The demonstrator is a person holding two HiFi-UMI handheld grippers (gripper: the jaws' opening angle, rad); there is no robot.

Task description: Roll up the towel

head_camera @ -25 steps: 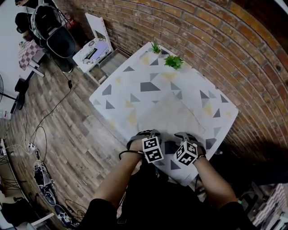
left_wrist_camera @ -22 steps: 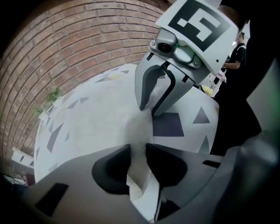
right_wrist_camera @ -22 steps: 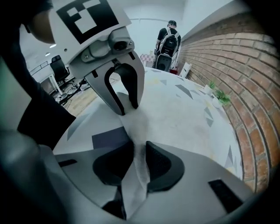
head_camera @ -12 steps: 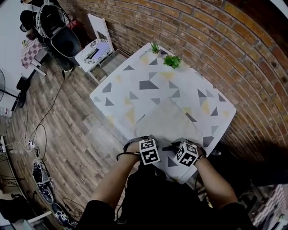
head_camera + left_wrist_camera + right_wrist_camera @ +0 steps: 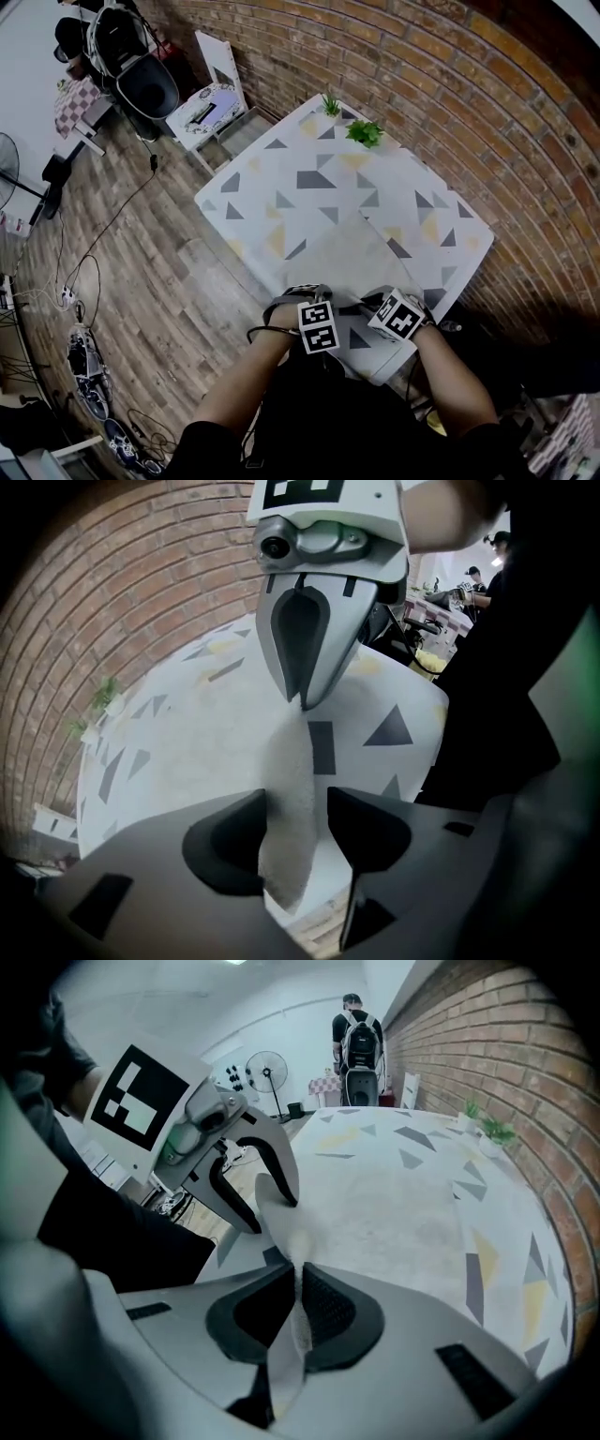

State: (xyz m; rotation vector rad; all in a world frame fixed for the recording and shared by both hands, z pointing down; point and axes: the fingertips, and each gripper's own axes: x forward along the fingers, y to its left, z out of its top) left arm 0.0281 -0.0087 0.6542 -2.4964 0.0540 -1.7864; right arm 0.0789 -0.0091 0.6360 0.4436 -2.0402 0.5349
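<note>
Towel point(image 5: 352, 253): pale grey, spread flat on the table point(image 5: 281, 178) toward its near edge, with the near hem lifted into a ridge between the two hand-held grippers.
Left hand-held gripper point(image 5: 295, 803): jaws opening and already wide. The towel's raised fold stands between them, with a clear gap on one side.
Right hand-held gripper point(image 5: 294, 1288): jaws narrow, pinched on the towel's edge.
Table: covered in a triangle-patterned cloth, set beside a brick wall point(image 5: 450, 103).
Far corner: two small green plants point(image 5: 364, 131), well apart from the towel.
</note>
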